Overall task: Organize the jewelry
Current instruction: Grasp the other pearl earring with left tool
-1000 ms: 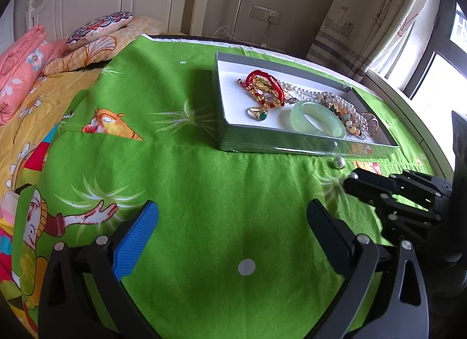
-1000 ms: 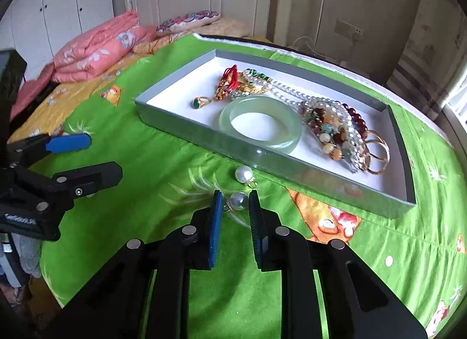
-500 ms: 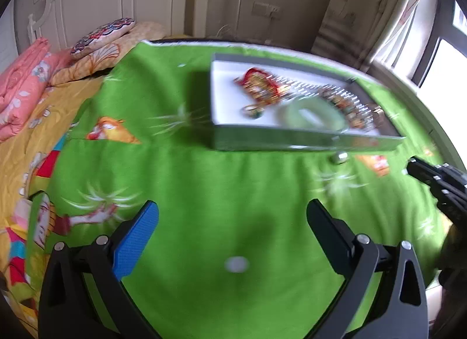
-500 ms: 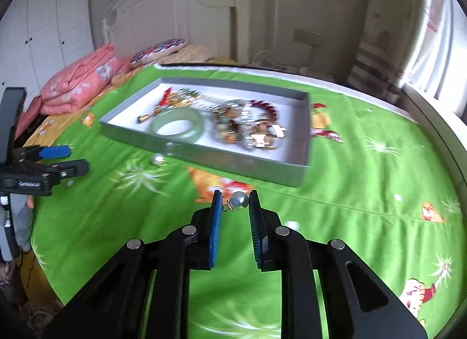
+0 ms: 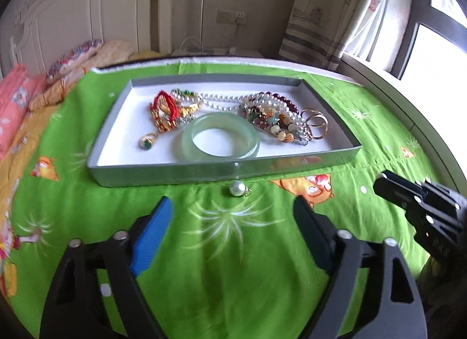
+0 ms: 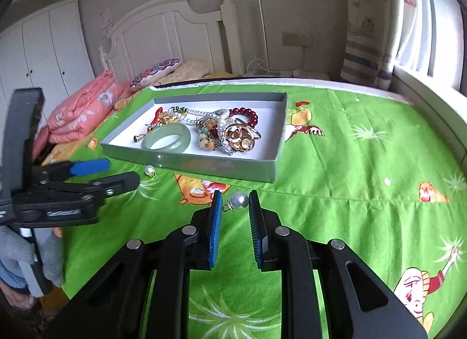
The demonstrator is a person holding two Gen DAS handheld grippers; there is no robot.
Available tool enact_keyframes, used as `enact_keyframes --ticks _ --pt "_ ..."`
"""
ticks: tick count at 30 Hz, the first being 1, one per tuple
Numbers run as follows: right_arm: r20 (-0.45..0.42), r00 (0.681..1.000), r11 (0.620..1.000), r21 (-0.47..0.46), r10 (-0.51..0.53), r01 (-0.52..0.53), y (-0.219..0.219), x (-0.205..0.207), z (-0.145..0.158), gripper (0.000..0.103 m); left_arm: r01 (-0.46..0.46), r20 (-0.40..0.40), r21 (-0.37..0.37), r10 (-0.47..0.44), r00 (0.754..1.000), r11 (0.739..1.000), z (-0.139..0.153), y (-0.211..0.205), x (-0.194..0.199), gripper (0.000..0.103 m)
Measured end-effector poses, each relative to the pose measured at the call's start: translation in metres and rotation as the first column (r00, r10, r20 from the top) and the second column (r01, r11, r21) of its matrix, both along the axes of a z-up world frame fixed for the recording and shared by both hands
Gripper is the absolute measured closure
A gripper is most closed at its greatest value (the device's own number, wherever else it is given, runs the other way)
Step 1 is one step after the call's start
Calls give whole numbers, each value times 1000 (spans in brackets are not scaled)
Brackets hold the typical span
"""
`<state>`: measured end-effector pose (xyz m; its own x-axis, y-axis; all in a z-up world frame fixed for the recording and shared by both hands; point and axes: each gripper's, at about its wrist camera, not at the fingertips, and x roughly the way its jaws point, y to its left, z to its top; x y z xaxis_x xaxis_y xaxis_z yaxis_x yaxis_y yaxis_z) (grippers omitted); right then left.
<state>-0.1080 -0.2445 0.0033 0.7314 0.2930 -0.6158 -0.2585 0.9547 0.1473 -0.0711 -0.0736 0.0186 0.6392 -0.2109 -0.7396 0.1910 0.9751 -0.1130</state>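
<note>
A grey tray (image 5: pixel 163 177) on the green cloth holds a jade bangle (image 5: pixel 182 143), bead strings, a ring and gold hoops. One pearl earring (image 5: pixel 237 188) lies on the cloth against the tray's front wall, just ahead of my left gripper (image 5: pixel 232 219). Its jaws are closing with nothing between them. In the right wrist view my right gripper (image 6: pixel 235 197) is shut on a second pearl earring (image 6: pixel 240 200), held above the cloth near the tray's (image 6: pixel 204 165) right front corner. The loose pearl (image 6: pixel 149 169) and the left gripper (image 6: pixel 122 170) show at the left.
The green cartoon cloth (image 6: pixel 350 164) covers a bed. Folded pink bedding (image 6: pixel 84 111) and pillows (image 6: pixel 154 72) lie at the left by a white headboard. A window sill (image 6: pixel 432 99) and curtain run along the right.
My left gripper has slid right to face the loose pearl, and its jaws have narrowed. My right gripper has carried its pearl off to the right of the tray's front.
</note>
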Motion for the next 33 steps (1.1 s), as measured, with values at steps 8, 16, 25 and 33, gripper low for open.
enact_keyframes --ticks 8,16,25,33 --pt "1 1000 998 56 4 -4 -7 1 -1 84 -23 -46 28 24 999 999 -13 -12 20 54" --pt "7 1000 998 69 13 -13 -7 -1 0 84 -5 -29 116 8 1000 993 -16 -29 23 68" --pt "7 1000 998 67 12 -12 -7 -1 0 84 30 -16 141 -28 999 990 -16 -33 19 88" --pt "7 1000 998 67 11 -12 -7 -1 0 84 33 -16 130 -31 999 991 -16 -31 18 88"
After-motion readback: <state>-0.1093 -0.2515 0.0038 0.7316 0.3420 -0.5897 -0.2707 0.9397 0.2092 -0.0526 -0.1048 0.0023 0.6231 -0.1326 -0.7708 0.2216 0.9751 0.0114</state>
